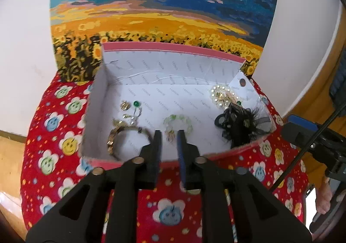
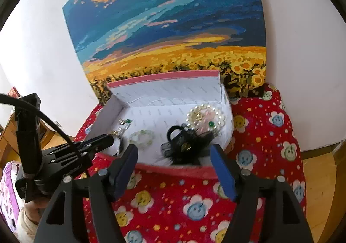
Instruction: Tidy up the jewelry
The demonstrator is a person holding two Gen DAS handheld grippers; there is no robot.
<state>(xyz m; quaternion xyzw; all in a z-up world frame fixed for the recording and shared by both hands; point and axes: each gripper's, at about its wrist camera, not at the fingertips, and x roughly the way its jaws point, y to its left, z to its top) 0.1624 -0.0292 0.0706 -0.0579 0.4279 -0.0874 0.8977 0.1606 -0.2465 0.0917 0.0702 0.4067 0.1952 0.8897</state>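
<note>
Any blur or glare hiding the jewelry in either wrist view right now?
Left wrist: evenly daylit, no glare; the gold bracelet and green bead bracelet are sharp, edges bowed by fisheye. Right wrist: the black feather clip is slightly motion-smeared, the pearl piece washed out.

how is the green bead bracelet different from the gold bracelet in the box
The green bead bracelet is a ring of pale translucent beads lying mid-box; the gold bracelet is a bigger loop of metallic links at the left end. The left gripper, nearly closed and empty, points at the green one. Both lie flat on the box floor.
</note>
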